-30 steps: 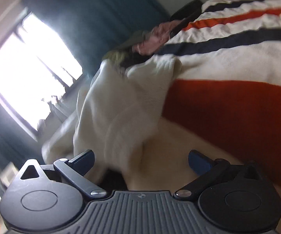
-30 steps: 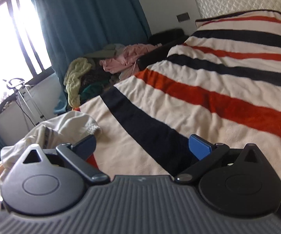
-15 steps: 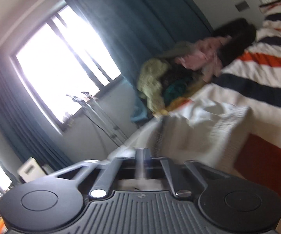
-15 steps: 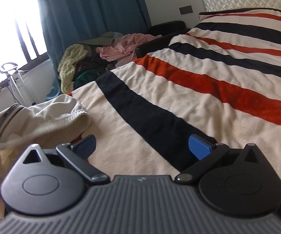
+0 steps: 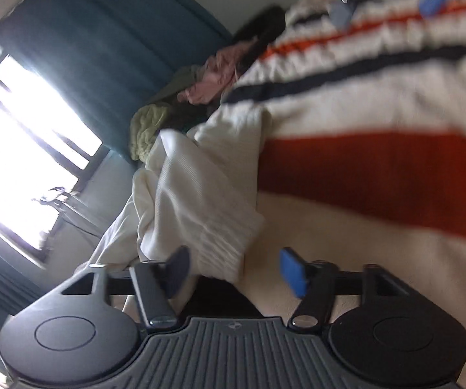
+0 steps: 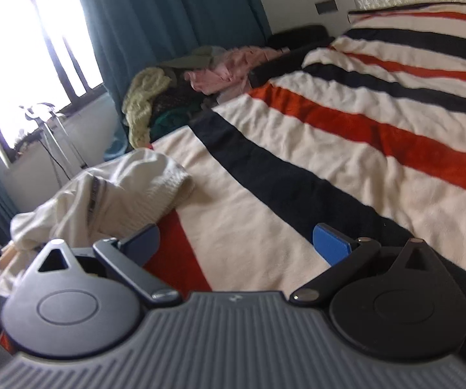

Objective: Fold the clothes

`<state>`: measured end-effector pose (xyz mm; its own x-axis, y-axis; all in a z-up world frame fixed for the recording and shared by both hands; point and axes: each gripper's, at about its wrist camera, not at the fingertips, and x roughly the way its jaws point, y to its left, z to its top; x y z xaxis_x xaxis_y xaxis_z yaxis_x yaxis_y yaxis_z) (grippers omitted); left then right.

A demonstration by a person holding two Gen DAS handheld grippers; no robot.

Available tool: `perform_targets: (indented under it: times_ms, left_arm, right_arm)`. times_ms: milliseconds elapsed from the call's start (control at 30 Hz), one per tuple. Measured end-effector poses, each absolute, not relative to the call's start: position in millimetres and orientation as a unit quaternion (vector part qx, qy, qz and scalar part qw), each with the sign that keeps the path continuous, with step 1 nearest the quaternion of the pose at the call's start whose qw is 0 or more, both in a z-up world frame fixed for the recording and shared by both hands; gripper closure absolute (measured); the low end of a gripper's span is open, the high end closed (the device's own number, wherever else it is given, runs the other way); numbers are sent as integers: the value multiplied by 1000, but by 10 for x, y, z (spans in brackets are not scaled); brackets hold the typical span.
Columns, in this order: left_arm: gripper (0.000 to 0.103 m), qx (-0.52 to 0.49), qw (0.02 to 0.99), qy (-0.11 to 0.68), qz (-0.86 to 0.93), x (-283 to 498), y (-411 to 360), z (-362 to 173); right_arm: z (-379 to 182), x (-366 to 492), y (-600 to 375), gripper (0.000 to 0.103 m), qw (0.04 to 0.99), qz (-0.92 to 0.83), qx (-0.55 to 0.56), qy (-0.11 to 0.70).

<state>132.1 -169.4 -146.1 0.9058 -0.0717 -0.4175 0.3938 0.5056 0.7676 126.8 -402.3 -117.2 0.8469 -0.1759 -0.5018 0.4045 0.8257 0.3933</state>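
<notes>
Left tool (image 5: 233, 267) just reopening, cream garment's (image 5: 200, 191) ribbed cuff between unclenched jaws, right tool (image 6: 236, 243) released

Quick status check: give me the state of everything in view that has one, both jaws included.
Cream garment: crumpled and unfolded at the bed's edge.
Left gripper: jaws just reopened, apart; the garment's ribbed cuff lies between them, not pinched.
Right gripper: jaws open, nothing between them, over the blanket.
Striped blanket: spread over the bed, mildly wrinkled.
Clothes pile: heaped, unsorted, beside the bed.
Teal curtain: drawn aside from the window.
</notes>
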Motion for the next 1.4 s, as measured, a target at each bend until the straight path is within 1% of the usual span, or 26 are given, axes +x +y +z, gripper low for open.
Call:
perform_targets:
  times_ms: [100, 167, 200, 267, 300, 333, 367, 433, 500, 633, 700, 867, 1033, 1100, 1133, 1167, 1200, 1300, 1400]
  left_arm:
    - [32, 493, 854, 148, -73, 1575, -1789, -1677]
    - [35, 509, 852, 118, -38, 1781, -1878, -1797]
    - [39, 510, 854, 103, -26, 1858, -1927, -1806]
    - [51, 489, 868, 84, -20, 1986, -2010, -1698]
    - [71, 472, 878, 75, -19, 2018, -2021, -1606]
    - [85, 452, 889, 66, -18, 2037, -2017, -1496]
    - [91, 429, 901, 57, -19, 2048, -2008, -1360]
    - [91, 382, 923, 43, -20, 2047, -1958, -1057]
    - [91, 327, 944, 44, -20, 2012, -1812, -737]
    - [91, 197, 977, 77, -28, 1659, -1334, -130]
    - [91, 163, 983, 81, -29, 1426, -1125, 29]
    - [91, 125, 988, 93, -21, 749, -429, 280]
    - [91, 99, 986, 133, 1, 510, 332, 239]
    - [91, 95, 981, 171, -5, 530, 586, 150]
    - [91, 96, 976, 197, -9, 550, 691, 85]
    - [91, 88, 974, 209, -10, 562, 802, 26]
    - [91, 80, 974, 211, -8, 546, 909, -17]
    - [91, 49, 977, 207, -3, 540, 1139, -104]
    - [91, 22, 977, 211, -3, 620, 1242, -131]
  right_arm:
    - [-1257, 1330, -4103, 0, 917, -160, 275, 241]
    - [-1312, 1389, -4113, 0, 917, -165, 271, 243]
    - [-1337, 1435, -4113, 0, 918, -166, 264, 244]
    - [-1386, 1510, -4118, 0, 921, -169, 257, 239]
    - [-1410, 1535, -4127, 0, 923, -169, 257, 233]
    - [-1428, 1553, -4130, 0, 926, -169, 254, 224]
    - [-1439, 1562, -4126, 0, 930, -170, 248, 212]
    - [-1447, 1576, -4112, 0, 938, -169, 239, 189]
    - [-1409, 1571, -4079, 0, 946, -153, 233, 162]
    - [-1301, 1503, -3956, 0, 964, -128, 205, 114]
    - [-1270, 1482, -3884, 0, 970, -106, 192, 106]
    - [-1183, 1438, -3719, 1, 974, -47, 178, 129]
    - [-1102, 1232, -3478, 1, 969, 3, 159, 188]
    - [-1112, 1166, -3293, 1, 967, 46, 131, 215]
    - [-1141, 1176, -3209, 10, 961, 73, 120, 239]
    - [-1179, 1203, -3137, 28, 953, 94, 113, 266]
    - [-1228, 1227, -3071, 34, 945, 109, 111, 288]
    - [-1405, 1316, -2942, 36, 932, 112, 104, 328]
    - [-1526, 1431, -2947, 35, 935, 83, 94, 332]
